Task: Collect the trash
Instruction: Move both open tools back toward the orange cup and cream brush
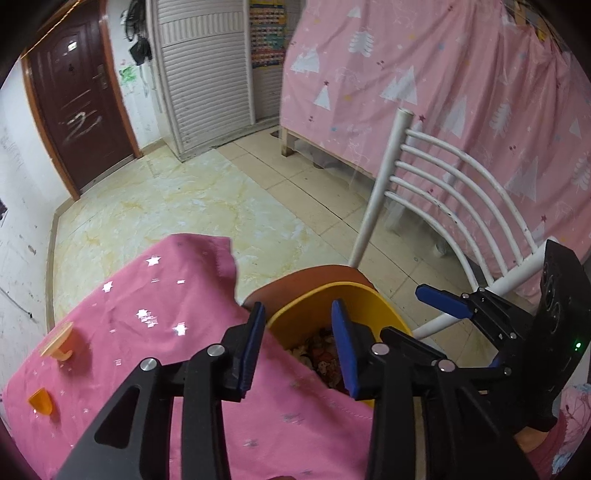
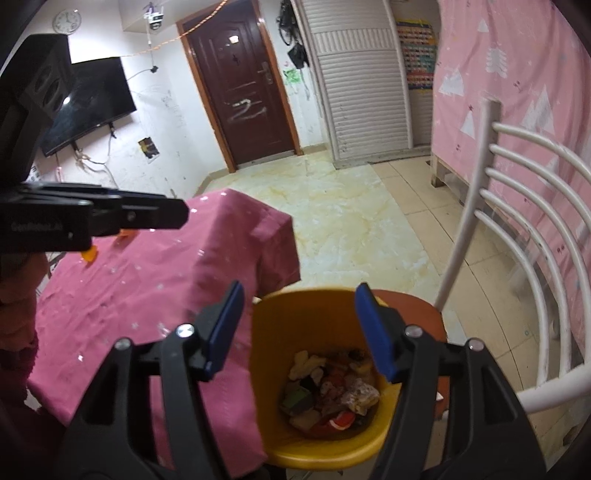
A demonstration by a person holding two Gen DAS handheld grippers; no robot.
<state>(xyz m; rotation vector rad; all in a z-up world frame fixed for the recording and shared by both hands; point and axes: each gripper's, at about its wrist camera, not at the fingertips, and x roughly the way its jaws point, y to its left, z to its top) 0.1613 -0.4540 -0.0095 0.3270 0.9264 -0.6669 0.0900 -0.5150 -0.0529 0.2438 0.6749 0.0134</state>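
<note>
Trash (image 2: pixel 332 391) sits piled in yellow bin (image 2: pixel 266 354) on chair seat, bin just beside pink-clothed table (image 2: pixel 147 288). Mixed scraps, wrappers; items hard to tell apart. Right gripper (image 2: pixel 299 332) spread w/ nothing between, above bin. Left gripper (image 1: pixel 299 347) partly spread, empty, hides bin's near rim.

Faint raised lettering runs along the black body of the left gripper (image 2: pixel 92 221) in the right wrist view, too blurred to spell out. White scrawl on the brown door (image 2: pixel 240 85) resembles a "2". The wall clock (image 2: pixel 66 20) numerals are too small to read.
</note>
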